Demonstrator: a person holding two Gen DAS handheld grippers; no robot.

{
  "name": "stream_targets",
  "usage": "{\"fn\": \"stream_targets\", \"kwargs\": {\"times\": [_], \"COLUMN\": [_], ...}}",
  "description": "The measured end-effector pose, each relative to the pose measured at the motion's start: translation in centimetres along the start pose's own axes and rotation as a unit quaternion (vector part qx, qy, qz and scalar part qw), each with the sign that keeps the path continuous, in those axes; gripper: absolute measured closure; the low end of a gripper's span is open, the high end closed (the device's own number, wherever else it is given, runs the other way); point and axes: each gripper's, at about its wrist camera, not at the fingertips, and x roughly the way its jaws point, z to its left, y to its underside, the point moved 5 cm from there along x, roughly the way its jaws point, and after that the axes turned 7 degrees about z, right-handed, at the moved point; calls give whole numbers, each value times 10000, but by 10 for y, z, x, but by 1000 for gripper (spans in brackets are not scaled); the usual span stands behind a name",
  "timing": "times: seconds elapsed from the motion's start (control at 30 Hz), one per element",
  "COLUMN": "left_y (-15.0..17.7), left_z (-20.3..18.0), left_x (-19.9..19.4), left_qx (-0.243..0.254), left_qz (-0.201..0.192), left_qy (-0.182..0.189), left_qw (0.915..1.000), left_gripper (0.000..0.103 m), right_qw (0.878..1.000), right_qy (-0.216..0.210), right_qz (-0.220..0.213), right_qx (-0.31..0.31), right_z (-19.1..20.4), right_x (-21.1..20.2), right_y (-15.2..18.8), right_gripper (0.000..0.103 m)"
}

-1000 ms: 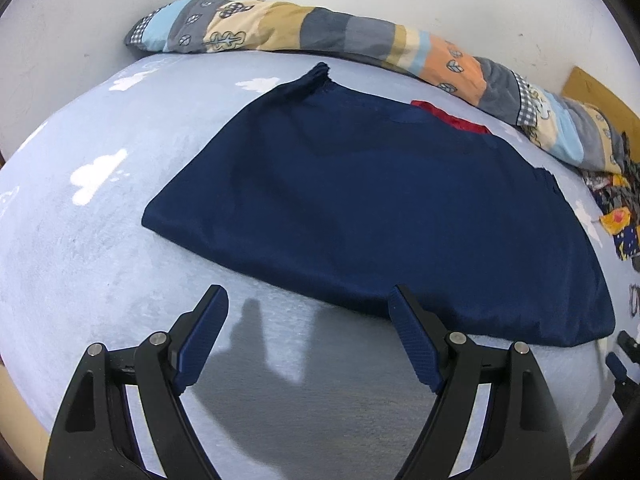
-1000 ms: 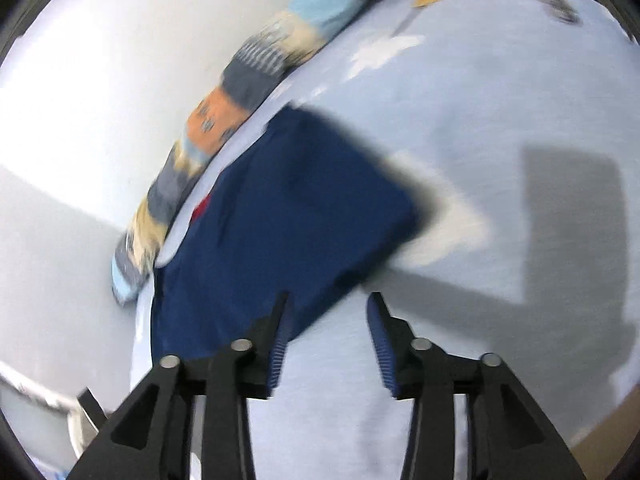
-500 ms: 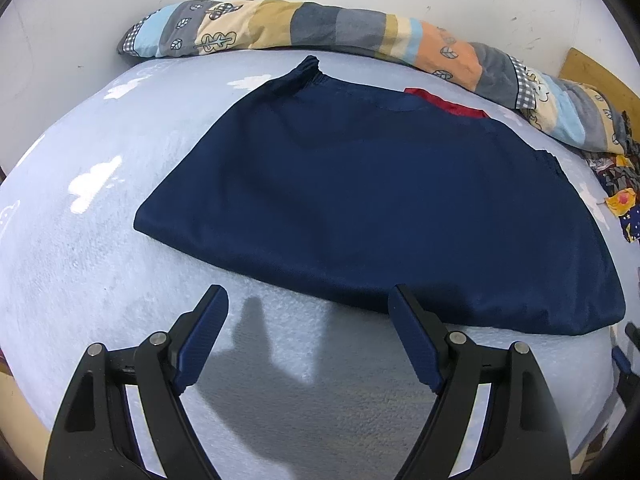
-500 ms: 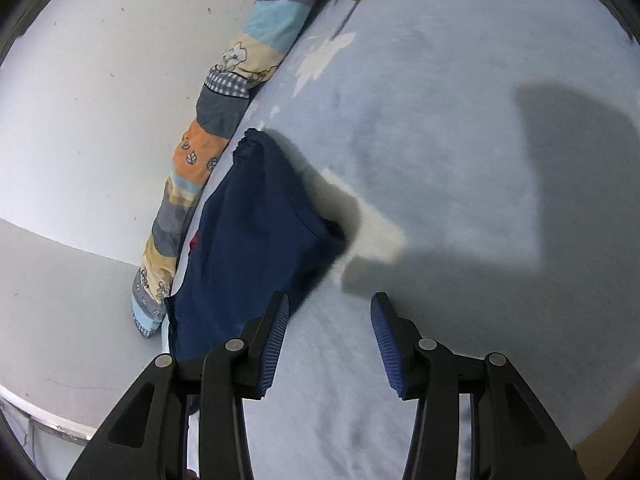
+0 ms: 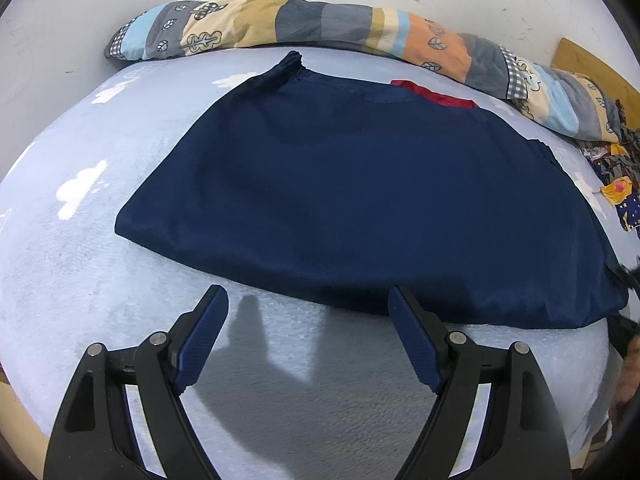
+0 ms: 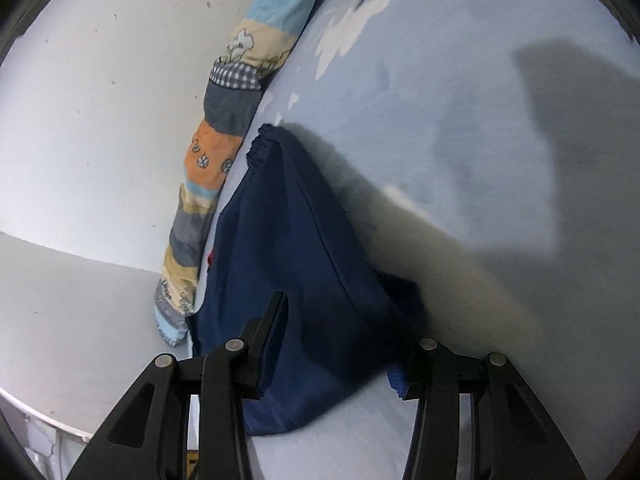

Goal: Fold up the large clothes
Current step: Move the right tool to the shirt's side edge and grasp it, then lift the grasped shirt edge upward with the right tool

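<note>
Right tongs (image 6: 332, 344) have advanced: a second ago their fingers stood short of the navy garment (image 5: 360, 200); now they stand apart astride its near right corner, cloth bunched between them, no squeeze yet evident. Left tongs (image 5: 308, 336) remain wide apart, hovering above bare bedsheet (image 5: 80, 272) just short of the garment's near hem, position little altered. Garment lies flat and spread on the bed, a red piece (image 5: 434, 96) showing at its far edge, patchwork bolster (image 5: 320, 28) beyond. Judgement: right side is ready to pinch; left must still reach its corner before any fold begins.
</note>
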Motion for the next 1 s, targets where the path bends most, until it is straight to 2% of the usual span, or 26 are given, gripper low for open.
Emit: {"fn": "stream_targets", "kwargs": {"times": [0.13,0.17,0.2,0.27,0.4,0.53,0.63,0.77,0.83,0.9,1.0], "left_y": [0,0,0,0,-1,-15,-29,-40,-39,-37,-39], "left_z": [-2,-3,-3,-4,-5,-3,5,27,19,9,12], "left_x": [1,2,2,1,-3,-8,-1,24,35,37,37], "left_qx": [21,28,34,29,10,87,327,-10,389,727,573], "left_qz": [8,19,22,6,-62,-228,-356,-72,29,-107,-31], "left_qy": [13,-3,-10,-3,86,548,224,232,-90,-385,-234], "left_qw": [10000,10000,10000,10000,9999,9982,9986,9997,9992,9966,9981], "left_gripper": [20,21,21,21,21,21,20,18,15,14,14], "right_qw": [9996,9991,9986,9972,9955,9914,9888,9860,9860,9860,9853], "right_qy": [-143,-146,-65,46,88,248,272,341,339,334,319], "right_qz": [171,247,246,176,64,-3,-6,-3,-2,-5,-10], "right_qx": [-184,-319,-467,-727,-943,-1283,-1470,-1631,-1634,-1632,-1681], "right_z": [13,19,24,36,54,76,91,103,106,109,117], "right_x": [16,17,16,10,-1,-9,-13,-14,-15,-15,-15], "right_y": [-17,-18,-18,-15,-9,-3,0,3,5,5,8], "right_gripper": [57,64,81,83,85,86,86,86,86,86,86]}}
